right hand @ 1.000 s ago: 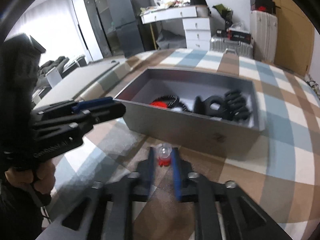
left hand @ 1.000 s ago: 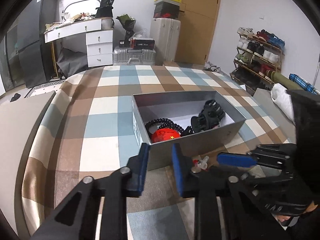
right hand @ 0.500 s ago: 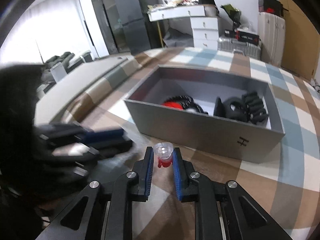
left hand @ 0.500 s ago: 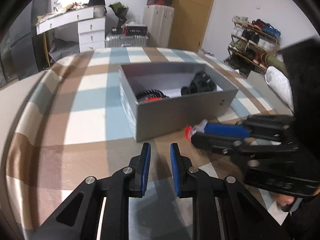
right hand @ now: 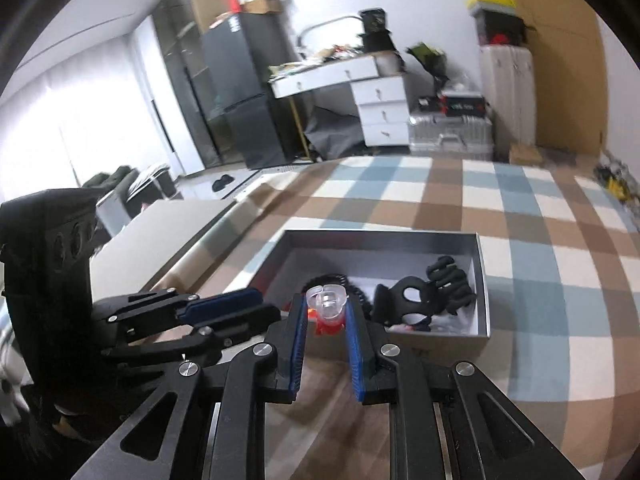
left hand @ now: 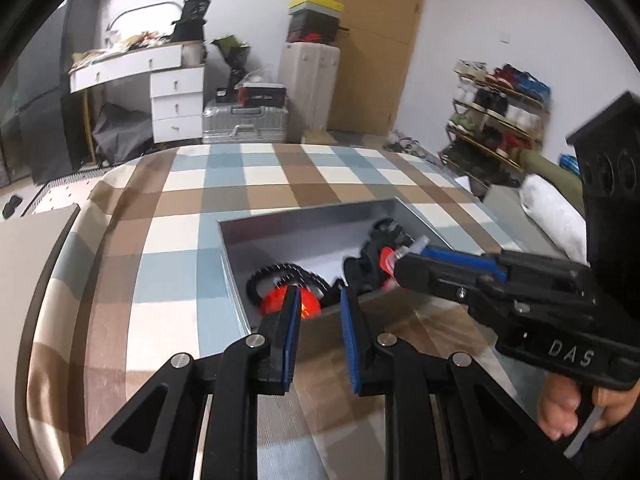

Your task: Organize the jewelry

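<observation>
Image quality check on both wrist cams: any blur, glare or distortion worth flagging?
Left wrist view: strong fisheye bend with dark corners; the right gripper and the red-and-clear piece it clamps are slightly motion-smeared, the grey box fairly sharp. Right wrist view: window at left blown out, room edges soft, clear piece in the pads readable.

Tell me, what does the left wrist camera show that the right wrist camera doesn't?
Only the left view shows the shoe rack and the bare hand squeezing the right claw's handle. Only the right view shows the dark fridge and the small clear-and-red piece from above, pinched in the right claw. Both show the grey box, black hair clip and checked cloth.
</observation>
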Tool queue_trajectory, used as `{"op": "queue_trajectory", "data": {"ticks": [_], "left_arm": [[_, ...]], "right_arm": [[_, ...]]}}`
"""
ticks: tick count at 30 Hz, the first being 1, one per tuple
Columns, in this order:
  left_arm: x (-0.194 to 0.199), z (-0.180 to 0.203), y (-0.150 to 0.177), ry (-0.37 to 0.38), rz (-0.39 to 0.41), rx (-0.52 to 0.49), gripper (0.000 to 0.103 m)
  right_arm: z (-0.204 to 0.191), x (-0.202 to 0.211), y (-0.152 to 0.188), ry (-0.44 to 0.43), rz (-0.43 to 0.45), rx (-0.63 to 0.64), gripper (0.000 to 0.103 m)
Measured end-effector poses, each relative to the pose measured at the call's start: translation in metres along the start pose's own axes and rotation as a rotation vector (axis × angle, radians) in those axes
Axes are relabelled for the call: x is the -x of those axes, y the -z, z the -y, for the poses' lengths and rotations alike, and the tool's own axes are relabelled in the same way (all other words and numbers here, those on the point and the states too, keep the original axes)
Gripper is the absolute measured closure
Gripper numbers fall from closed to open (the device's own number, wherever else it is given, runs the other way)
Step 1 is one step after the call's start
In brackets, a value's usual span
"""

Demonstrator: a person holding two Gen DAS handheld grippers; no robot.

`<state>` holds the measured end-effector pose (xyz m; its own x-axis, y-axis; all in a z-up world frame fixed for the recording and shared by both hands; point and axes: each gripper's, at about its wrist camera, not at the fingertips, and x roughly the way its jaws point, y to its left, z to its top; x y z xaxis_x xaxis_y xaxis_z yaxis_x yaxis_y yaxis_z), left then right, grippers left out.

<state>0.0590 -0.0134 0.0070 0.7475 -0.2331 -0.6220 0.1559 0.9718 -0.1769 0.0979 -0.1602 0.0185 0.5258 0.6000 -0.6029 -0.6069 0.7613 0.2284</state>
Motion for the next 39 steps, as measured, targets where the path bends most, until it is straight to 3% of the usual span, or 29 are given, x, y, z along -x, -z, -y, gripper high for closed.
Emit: {"op": "queue_trajectory", "data": {"ticks": [4,13,17,19,21,23,24,27,28,30,39], "left_arm": [[-0.013,-0.008,-0.002,-0.029,-0.017,0.031,0.087],[-0.013,-0.014,-0.006,-0.094,-0.013,-0.005,0.083],[-0.009,-0.01,-0.004,-0.06,-0.022,-0.005,0.064],[-0.004,-0.004,-0.001,-0.048,-0.01,-0.014,0.053],[0.002,0.002,0.001,-0.047,0.003,-0.023,0.039],[0.007,0.007,0.004,-0.045,0.012,-0.027,0.029],[0.009,0.009,0.004,-0.044,0.015,-0.029,0.021],[0.016,0.013,0.009,-0.058,0.031,-0.03,0.017],[0.017,0.013,0.01,-0.059,0.033,-0.03,0.015],[0.017,0.012,0.012,-0.071,0.038,-0.025,0.001],[0.017,0.01,0.02,-0.113,0.091,-0.011,0.001]], "right_arm": [[0.008,-0.013,-0.004,0.028,-0.015,-0.05,0.08],[0.017,0.008,0.005,0.058,-0.008,-0.054,0.075],[0.019,0.016,0.007,0.056,-0.001,-0.057,0.074],[0.02,0.02,0.008,0.051,0.003,-0.057,0.066],[0.021,0.024,0.009,0.041,0.013,-0.062,0.039],[0.022,0.031,0.012,0.026,0.032,-0.068,0.024],[0.022,0.033,0.013,0.029,0.036,-0.063,0.022],[0.022,0.039,0.016,0.049,0.047,-0.044,0.01],[0.022,0.042,0.019,0.051,0.058,-0.04,0.008],[0.024,0.045,0.022,0.052,0.073,-0.034,0.001],[0.029,0.048,0.04,0.095,0.101,0.016,0.0]]}}
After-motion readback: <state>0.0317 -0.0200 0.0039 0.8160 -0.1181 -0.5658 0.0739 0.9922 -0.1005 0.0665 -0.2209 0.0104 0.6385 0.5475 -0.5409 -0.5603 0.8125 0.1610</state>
